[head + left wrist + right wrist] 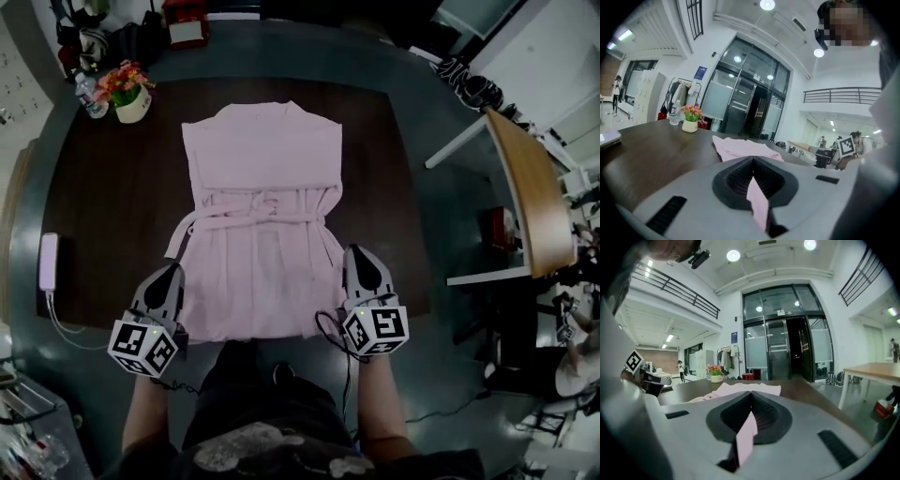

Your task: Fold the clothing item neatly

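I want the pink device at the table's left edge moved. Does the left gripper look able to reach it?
Probably not yet: the left gripper is shut on the garment's hem. Otherwise bare table lies between it and the pink device.

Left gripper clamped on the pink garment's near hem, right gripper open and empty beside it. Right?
No. The right gripper is not open and empty: the right gripper view shows its jaws shut on a fold of the pink garment. The left gripper is clamped on the near hem, as you said.
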Tool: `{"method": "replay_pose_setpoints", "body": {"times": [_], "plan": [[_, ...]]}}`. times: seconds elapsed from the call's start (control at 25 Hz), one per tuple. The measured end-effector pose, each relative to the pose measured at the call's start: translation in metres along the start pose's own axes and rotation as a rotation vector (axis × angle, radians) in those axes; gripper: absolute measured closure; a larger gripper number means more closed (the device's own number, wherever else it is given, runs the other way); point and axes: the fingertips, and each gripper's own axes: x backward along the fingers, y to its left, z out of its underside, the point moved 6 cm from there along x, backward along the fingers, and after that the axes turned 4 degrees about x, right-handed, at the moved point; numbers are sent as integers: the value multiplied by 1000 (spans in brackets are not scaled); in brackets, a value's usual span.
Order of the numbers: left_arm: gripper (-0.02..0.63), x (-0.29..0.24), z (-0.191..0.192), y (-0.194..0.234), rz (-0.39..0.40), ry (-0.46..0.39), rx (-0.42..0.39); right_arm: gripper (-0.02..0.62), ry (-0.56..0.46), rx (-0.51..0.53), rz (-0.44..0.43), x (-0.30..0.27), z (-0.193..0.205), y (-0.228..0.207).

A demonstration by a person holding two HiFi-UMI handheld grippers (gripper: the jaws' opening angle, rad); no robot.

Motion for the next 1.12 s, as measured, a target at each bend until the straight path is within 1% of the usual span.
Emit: {"method": "replay_pose_setpoints", "body": {"times": [0.04, 0.12, 0.2, 0.24, 0.32, 0.36, 0.44, 0.48, 0.52, 0.56, 0.6, 0.68, 0.72, 0.8, 0.88, 1.0, 1.04, 1.12], "plan": [[595, 13, 5, -18, 2, -12, -16, 601, -15, -6, 2, 23, 4, -6], [597, 38, 21, -47, -18, -28, -76, 601, -42, 2, 16, 68, 12, -19], [595, 62, 41, -66, -65, -41, -124, 601, -43, 35, 46, 108, 28, -33], [595, 73, 52, -72, -89, -47, -129, 601, -33, 43, 66, 127, 40, -39], [595, 96, 77, -80, -111, -58, -103, 601, 6, 14, 102, 161, 72, -52], [595, 106, 90, -82, -103, -57, -79, 600, 37, -10, 111, 175, 91, -56], [595, 120, 121, -82, -85, -25, -46, 598, 134, -36, 114, 193, 134, -61], [594, 125, 138, -79, -90, 2, -42, 598, 190, -42, 112, 198, 158, -60], [594, 129, 156, -74, -101, 28, -41, 589, 242, -54, 106, 202, 181, -59], [593, 132, 173, -68, -110, 48, -36, 559, 286, -72, 98, 204, 204, -56], [571, 135, 189, -60, -113, 63, -27, 520, 321, -91, 86, 204, 225, -53], [450, 135, 221, -41, -108, 77, -15, 464, 368, -94, 58, 196, 262, -46], [410, 134, 235, -31, -112, 83, -26, 441, 384, -77, 44, 190, 278, -43], [355, 136, 264, -8, -141, 104, -72, 403, 393, -56, 14, 178, 302, -40], [319, 139, 294, 20, -181, 127, -101, 364, 399, -46, -17, 167, 323, -40], [277, 128, 338, 71, -205, 138, -140, 356, 434, 38, -20, 143, 359, -42], [270, 120, 350, 86, -198, 137, -145, 356, 436, 51, -13, 135, 369, -41], [265, 105, 370, 106, -160, 139, -126, 356, 422, 36, 5, 125, 386, -38]]}}
